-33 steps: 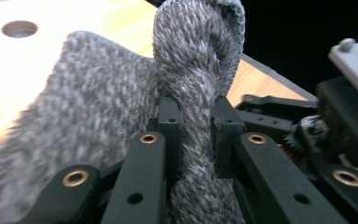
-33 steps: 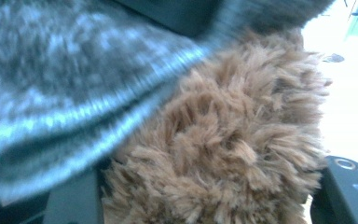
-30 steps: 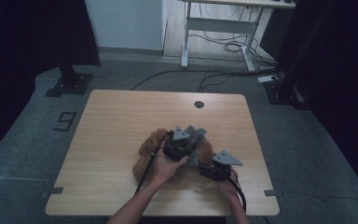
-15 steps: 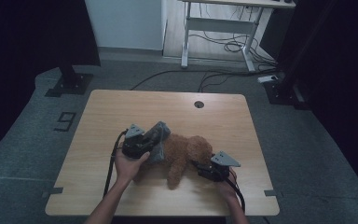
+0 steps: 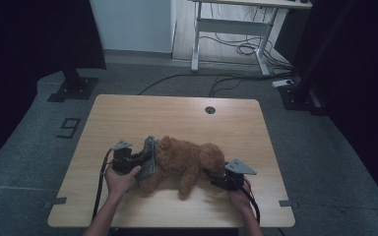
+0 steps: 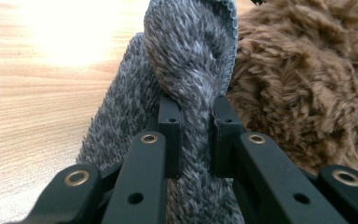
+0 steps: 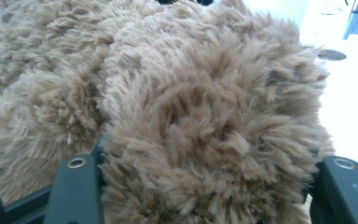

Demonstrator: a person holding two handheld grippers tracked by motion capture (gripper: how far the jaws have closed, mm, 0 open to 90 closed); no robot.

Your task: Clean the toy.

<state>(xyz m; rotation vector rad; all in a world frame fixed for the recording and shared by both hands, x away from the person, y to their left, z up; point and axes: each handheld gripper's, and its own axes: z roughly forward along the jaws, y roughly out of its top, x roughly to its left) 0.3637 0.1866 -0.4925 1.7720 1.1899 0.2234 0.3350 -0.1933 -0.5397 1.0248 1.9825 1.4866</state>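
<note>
Brown plush toy (image 5: 189,157) is lying on the surface (image 5: 128,118). Left hand-held gripper (image 6: 193,116) is pinching a soft grey knit cloth (image 6: 191,60); right hand-held gripper (image 5: 216,178) is clasping the plush, which is likely light, yielding, best gripped by bunched pile.

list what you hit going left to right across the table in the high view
left tool → grey fuzzy cloth in its jaws → brown plush toy → right tool gripping the toy's right end
</note>
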